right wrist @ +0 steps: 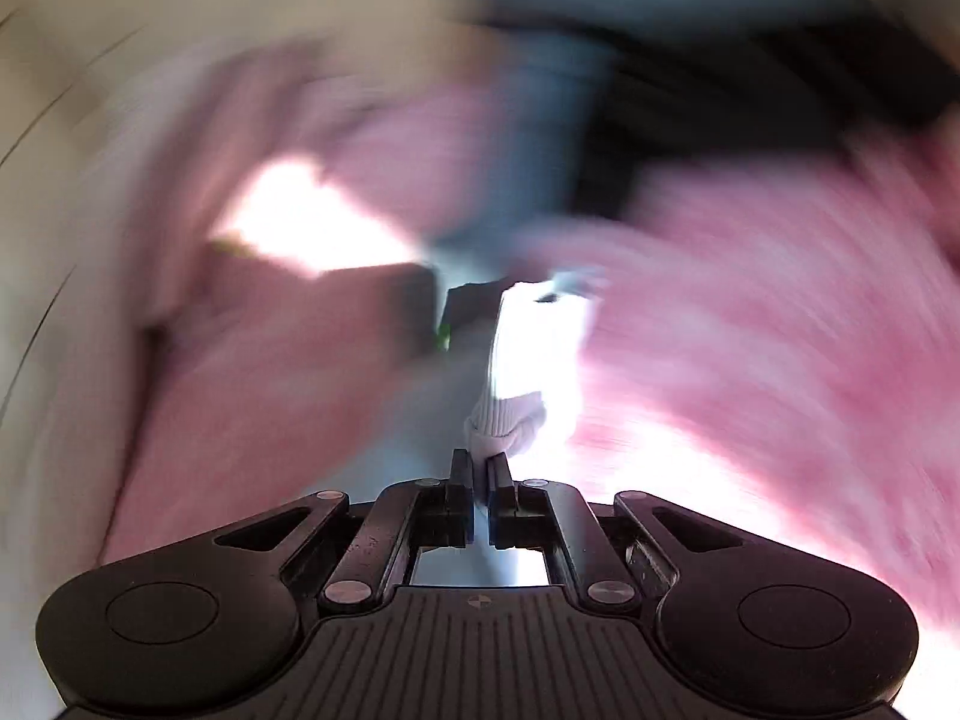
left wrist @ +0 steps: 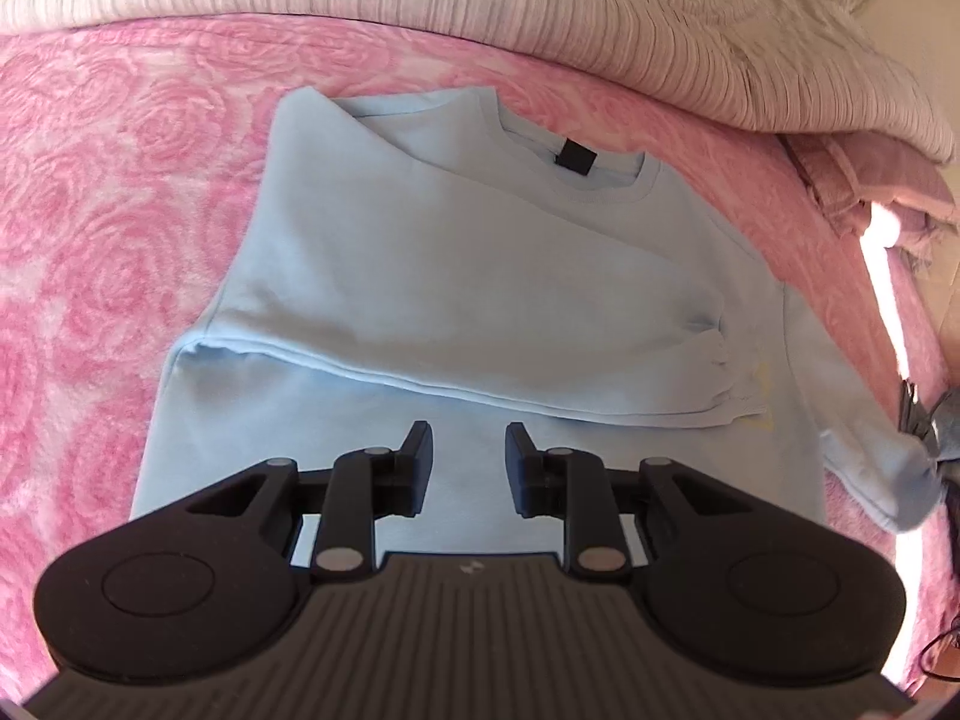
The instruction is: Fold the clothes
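Note:
A light blue sweatshirt (left wrist: 456,276) lies flat on the pink rose-patterned blanket (left wrist: 108,210), collar at the far end. Its left sleeve is folded across the chest, cuff (left wrist: 729,378) at the right. My left gripper (left wrist: 469,450) is open and empty, hovering over the lower body of the sweatshirt. The other sleeve (left wrist: 882,480) stretches off to the right and is lifted at its end. In the right wrist view, my right gripper (right wrist: 480,468) is shut on that sleeve's ribbed cuff (right wrist: 507,414). That view is heavily blurred.
A striped whitish quilt (left wrist: 480,6) lies bunched along the far side of the bed. A dusty-pink folded cloth (left wrist: 870,180) sits at the right edge, with a bright sunlit strip beside it. A dark object (right wrist: 720,120) shows blurred beyond the right gripper.

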The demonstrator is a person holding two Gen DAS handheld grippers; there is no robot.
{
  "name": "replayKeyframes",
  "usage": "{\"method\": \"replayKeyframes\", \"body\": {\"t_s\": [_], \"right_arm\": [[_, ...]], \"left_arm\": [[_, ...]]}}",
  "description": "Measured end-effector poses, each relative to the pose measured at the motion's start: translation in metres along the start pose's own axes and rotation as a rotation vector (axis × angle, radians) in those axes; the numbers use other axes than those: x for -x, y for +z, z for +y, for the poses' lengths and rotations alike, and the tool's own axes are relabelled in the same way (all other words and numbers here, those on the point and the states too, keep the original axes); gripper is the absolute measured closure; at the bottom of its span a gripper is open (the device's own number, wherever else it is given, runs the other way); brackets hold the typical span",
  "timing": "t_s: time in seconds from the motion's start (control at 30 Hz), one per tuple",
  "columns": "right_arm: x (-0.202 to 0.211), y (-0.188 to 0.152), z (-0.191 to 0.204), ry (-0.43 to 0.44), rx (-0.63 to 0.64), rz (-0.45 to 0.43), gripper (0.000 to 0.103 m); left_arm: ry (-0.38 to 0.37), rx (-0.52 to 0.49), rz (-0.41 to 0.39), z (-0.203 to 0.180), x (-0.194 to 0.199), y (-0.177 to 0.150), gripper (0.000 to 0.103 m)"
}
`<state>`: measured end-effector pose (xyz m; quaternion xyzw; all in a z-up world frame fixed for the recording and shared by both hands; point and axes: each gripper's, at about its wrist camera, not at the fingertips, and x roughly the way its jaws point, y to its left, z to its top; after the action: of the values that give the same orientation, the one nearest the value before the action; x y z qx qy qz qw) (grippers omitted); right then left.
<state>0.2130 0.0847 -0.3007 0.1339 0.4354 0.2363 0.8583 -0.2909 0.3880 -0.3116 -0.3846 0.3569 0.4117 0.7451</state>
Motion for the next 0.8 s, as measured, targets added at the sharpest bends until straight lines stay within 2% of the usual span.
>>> {"method": "replayKeyframes", "body": {"t_s": [0.1,0.2,0.27,0.33,0.37,0.43,0.53,0.67,0.8], "right_arm": [[0.012,-0.024,0.087,0.186,0.326,0.025,0.101],[0.030,-0.080,0.159,0.361,0.682,0.069,0.100],[0.039,-0.123,0.191,0.447,0.897,0.162,0.098],[0.038,-0.160,0.202,0.436,1.032,0.270,0.082],[0.038,-0.177,0.205,0.426,1.091,0.322,0.070],[0.035,-0.182,0.192,0.377,1.081,0.371,0.069],[0.032,-0.178,0.164,0.295,1.024,0.425,0.067],[0.017,-0.128,0.111,0.119,0.751,0.484,0.066],[0.006,-0.080,0.056,-0.014,0.458,0.470,0.066]], "left_arm": [[-0.015,0.030,0.000,0.008,0.003,-0.006,0.082],[-0.020,0.064,0.017,0.011,0.002,-0.013,0.082],[-0.034,0.092,0.026,0.012,0.000,-0.019,0.081],[-0.051,0.120,0.047,0.008,-0.004,-0.024,0.079],[-0.062,0.132,0.059,0.006,-0.007,-0.026,0.078],[-0.094,0.156,0.078,-0.001,-0.014,-0.029,0.076],[-0.182,0.214,0.105,-0.013,-0.027,-0.032,0.072],[-0.297,0.320,0.141,-0.036,-0.054,-0.033,0.068],[-0.358,0.410,0.140,-0.058,-0.087,-0.032,0.064]]}}
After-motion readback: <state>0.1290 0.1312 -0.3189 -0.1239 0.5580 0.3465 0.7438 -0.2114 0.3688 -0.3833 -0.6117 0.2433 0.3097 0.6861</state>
